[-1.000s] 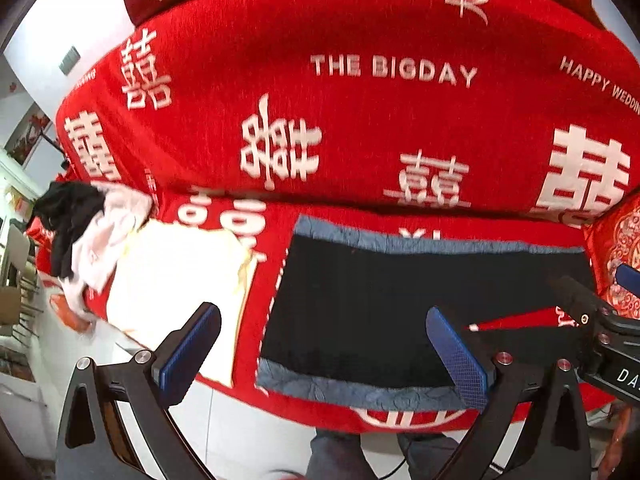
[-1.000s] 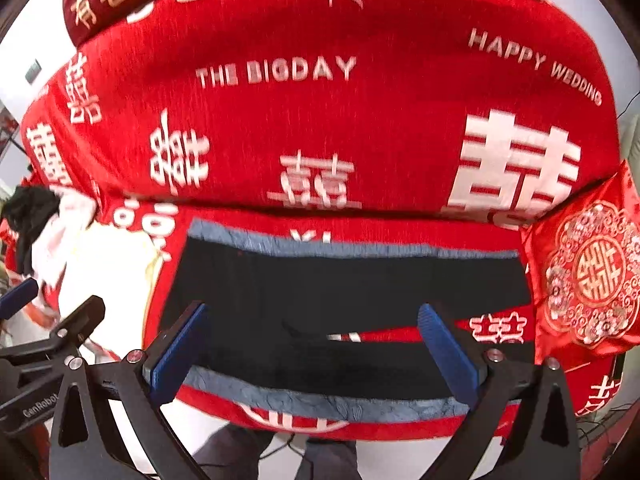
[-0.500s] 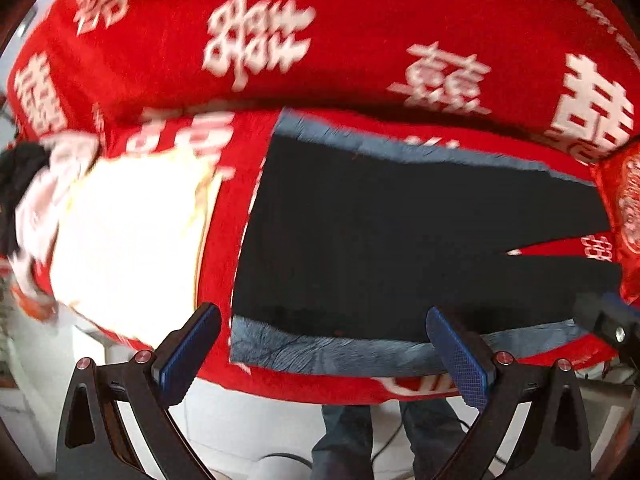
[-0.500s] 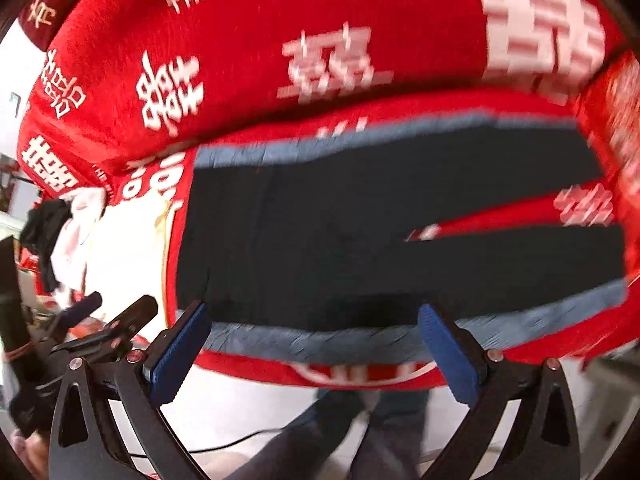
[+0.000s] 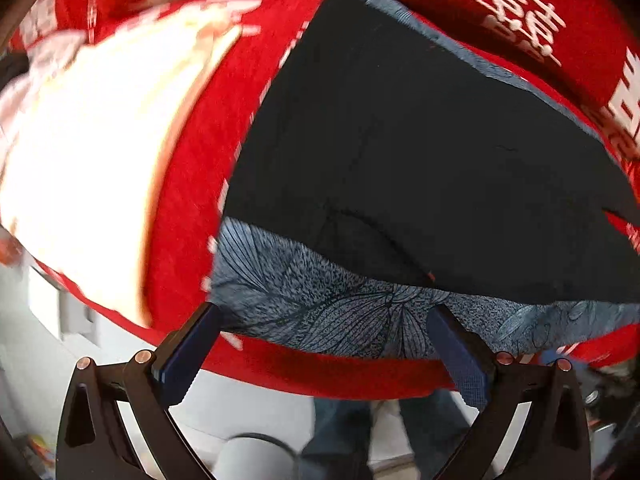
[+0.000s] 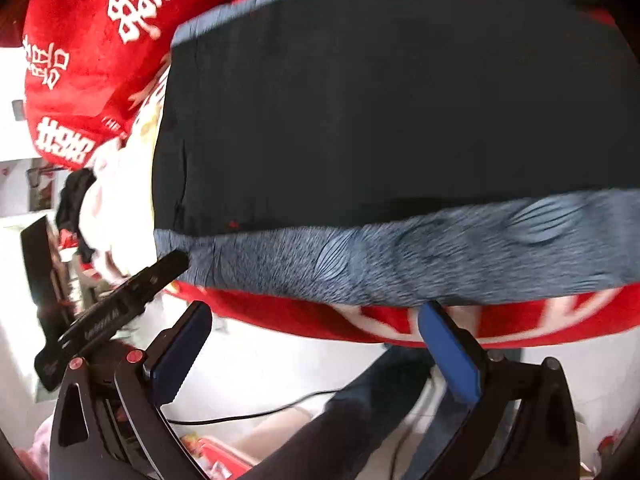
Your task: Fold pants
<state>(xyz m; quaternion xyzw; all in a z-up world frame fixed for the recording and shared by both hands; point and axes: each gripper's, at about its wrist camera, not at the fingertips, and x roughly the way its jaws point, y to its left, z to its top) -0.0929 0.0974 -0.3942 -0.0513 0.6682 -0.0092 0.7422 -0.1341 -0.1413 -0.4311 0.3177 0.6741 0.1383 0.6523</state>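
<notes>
Where a second ago both tools hung back, the left tool (image 5: 320,354) and right tool (image 6: 316,354) — fingers apart — now crowd the near blue-patterned edge of the pants (image 5: 420,168), flat on the red cover (image 5: 188,184).

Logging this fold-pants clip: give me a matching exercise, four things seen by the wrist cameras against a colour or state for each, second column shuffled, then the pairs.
Things:
1. pants
2. patterned side band
3. sofa cover
4. left gripper

Colour or state:
A. red with white characters
B. open, at the near edge of the band
C. black, spread flat
D. grey-blue leaf print

Pairs: 1-C, 2-D, 3-A, 4-B
</notes>
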